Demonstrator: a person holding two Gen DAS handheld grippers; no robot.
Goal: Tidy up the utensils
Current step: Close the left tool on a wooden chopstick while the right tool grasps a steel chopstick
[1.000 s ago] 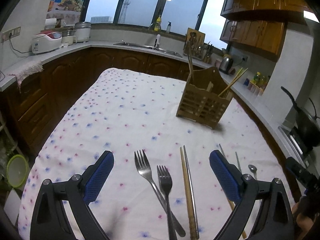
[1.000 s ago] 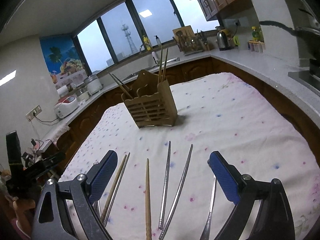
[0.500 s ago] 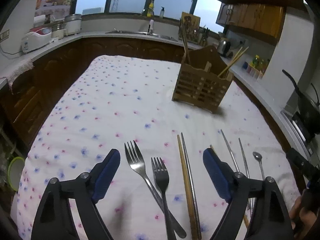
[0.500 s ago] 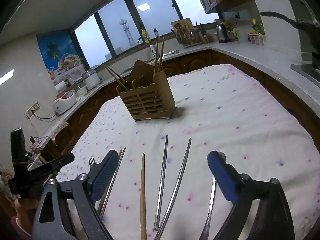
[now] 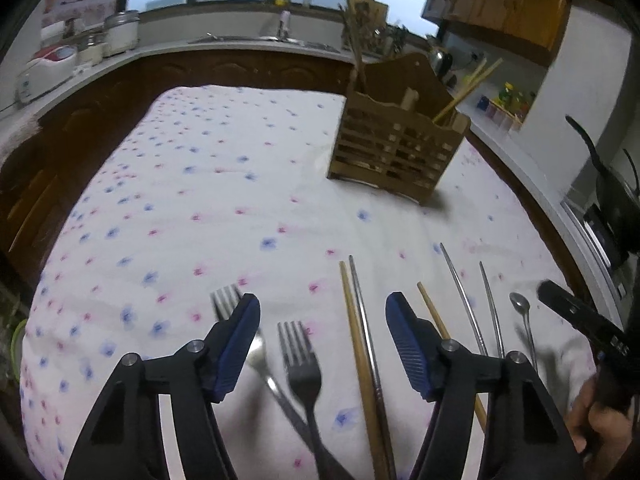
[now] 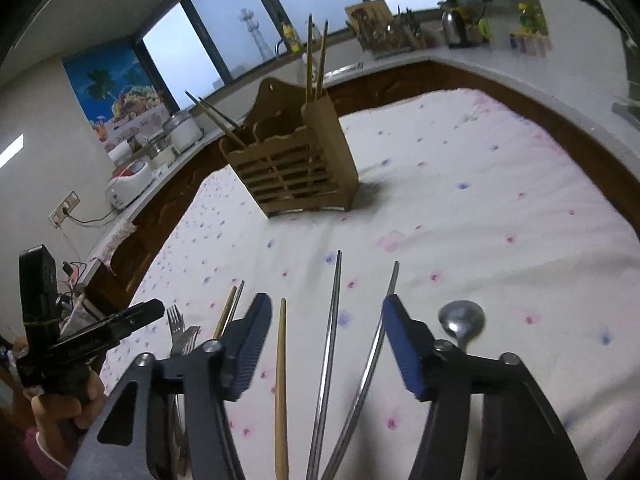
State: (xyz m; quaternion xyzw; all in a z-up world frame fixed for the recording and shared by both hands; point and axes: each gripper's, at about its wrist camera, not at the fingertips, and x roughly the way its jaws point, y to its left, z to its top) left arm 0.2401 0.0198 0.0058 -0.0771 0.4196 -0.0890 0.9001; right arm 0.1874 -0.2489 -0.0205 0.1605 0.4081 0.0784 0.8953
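Both grippers have dropped lower toward the loose utensils since a second ago, jaws narrower but open and empty; a pick looks imminent. Left gripper hovers over the dark fork, tilted down, well short of the wooden holder on the table. Right gripper straddles the wooden chopstick and the metal chopsticks, also short of the holder.

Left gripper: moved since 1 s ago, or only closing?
Yes. The left gripper has advanced toward the wooden caddy, which looms larger in its view, and dropped nearer the forks. Its jaws have narrowed too but remain open.
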